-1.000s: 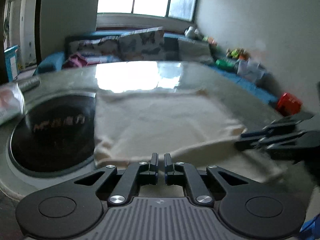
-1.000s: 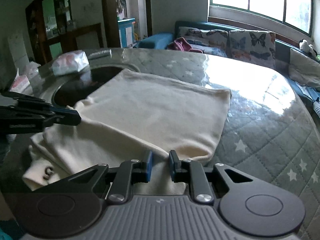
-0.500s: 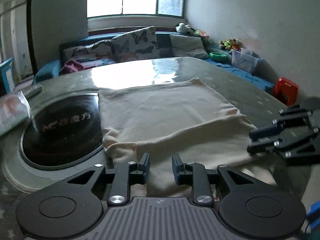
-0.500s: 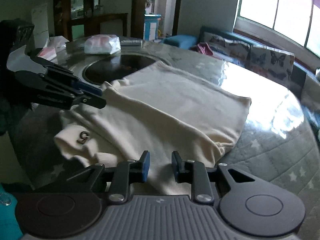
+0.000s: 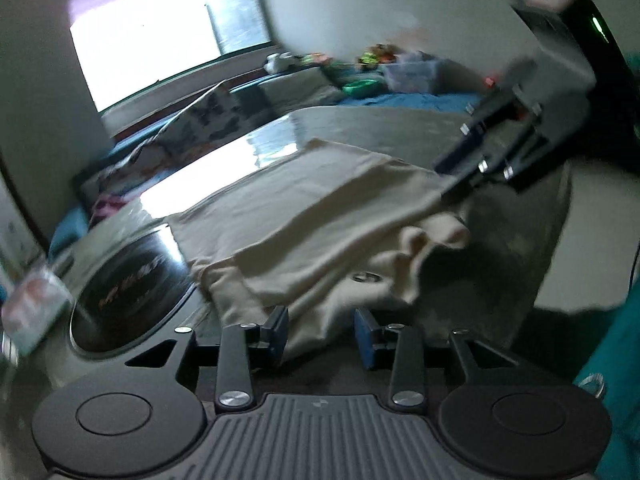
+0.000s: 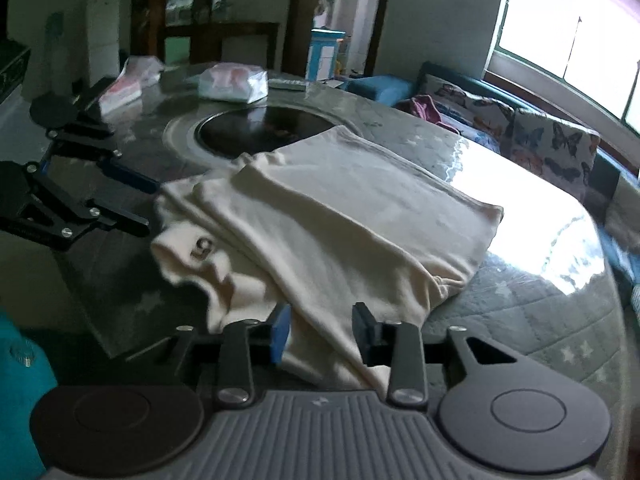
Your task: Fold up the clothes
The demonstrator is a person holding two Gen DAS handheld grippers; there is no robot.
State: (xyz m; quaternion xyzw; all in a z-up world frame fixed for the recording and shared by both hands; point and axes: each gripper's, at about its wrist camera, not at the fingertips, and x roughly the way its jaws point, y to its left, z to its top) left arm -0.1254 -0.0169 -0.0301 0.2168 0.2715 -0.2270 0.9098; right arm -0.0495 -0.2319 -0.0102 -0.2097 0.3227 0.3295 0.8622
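Observation:
A cream garment [image 6: 340, 208] lies folded on the round table [image 6: 520, 320], its near edge bunched, with a small logo [image 6: 202, 246] showing. My right gripper [image 6: 322, 334] sits at the near hem. Its jaws are opening, loose cloth lies between them, and the pads do not press on it. My left gripper [image 5: 321, 334] is at the other near corner of the garment [image 5: 312, 208]. Its jaws are opening too, with a fold of cloth between them. Each gripper shows in the other's view: the left [image 6: 146, 206] and the right [image 5: 448, 182].
A black round hotplate [image 6: 260, 132] is set in the table's middle, partly under the garment. Tissue packs [image 6: 234, 82] lie at the far rim. A sofa with butterfly cushions [image 6: 552, 144] stands by the window. A teal sleeve [image 5: 616, 360] is close by.
Both grippers' jaws have spread from nearly shut to well apart. The left wrist view has rolled and drawn back. The garment's near edge now lies slack and bunched.

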